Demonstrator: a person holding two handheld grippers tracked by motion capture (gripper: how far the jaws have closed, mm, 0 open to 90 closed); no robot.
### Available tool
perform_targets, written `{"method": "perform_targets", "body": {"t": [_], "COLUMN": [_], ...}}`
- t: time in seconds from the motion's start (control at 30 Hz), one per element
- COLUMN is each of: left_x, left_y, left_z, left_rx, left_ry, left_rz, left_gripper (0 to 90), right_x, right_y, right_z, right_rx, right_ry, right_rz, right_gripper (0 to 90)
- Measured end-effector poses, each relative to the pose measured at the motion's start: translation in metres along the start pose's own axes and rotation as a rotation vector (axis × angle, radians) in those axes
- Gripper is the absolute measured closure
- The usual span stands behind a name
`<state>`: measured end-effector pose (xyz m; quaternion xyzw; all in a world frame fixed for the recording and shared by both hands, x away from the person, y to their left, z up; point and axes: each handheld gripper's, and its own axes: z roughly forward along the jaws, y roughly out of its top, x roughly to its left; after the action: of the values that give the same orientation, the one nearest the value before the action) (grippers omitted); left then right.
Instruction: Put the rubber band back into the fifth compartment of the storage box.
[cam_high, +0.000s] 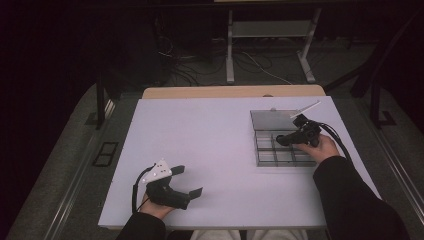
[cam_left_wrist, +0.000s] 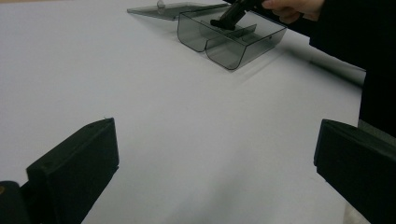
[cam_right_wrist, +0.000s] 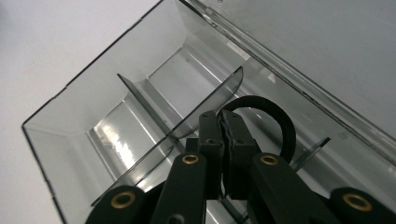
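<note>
We note the right claw (cam_right_wrist: 224, 135) pinching a black rubber loop (cam_right_wrist: 275, 121) inside the smoky clear-plastic divided box (cam_high: 265, 159), a compartment directly below; left claw (cam_high: 187, 180) spread, resting well apart on the white surface (cam_high: 210, 145).

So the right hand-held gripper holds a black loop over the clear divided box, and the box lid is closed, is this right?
Not quite: the lid is open, lying flat behind the clear divided box, as the high view shows. The right hand-held gripper does hold the black loop over the box.
</note>
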<state>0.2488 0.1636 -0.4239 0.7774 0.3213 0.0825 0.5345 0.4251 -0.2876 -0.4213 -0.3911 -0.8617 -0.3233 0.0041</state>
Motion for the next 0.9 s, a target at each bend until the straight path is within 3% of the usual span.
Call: {"method": "perform_targets", "body": {"t": [0.17,0.5,0.9], "left_x": [0.000,0.000,-0.001], "left_y": [0.000,0.000,0.000], "left_z": [0.000,0.000,0.000], "left_rx": [0.000,0.001,-0.001], "left_ry": [0.000,0.000,-0.002], "left_rz": [-0.002,-0.003,-0.007], "left_gripper": [0.0,0.0,0.0], "right_x": [-0.001,0.004,0.020], "right_y": [0.000,0.001,-0.001], "right_z": [0.004,-0.005,-0.027], "right_rx": [0.010,-0.012,-0.064], "right_ry": [0.001,-0.004,-0.053], "right_rz": [0.005,-0.003,0.012], "right_gripper": [85.5,76.9,55.8]}}
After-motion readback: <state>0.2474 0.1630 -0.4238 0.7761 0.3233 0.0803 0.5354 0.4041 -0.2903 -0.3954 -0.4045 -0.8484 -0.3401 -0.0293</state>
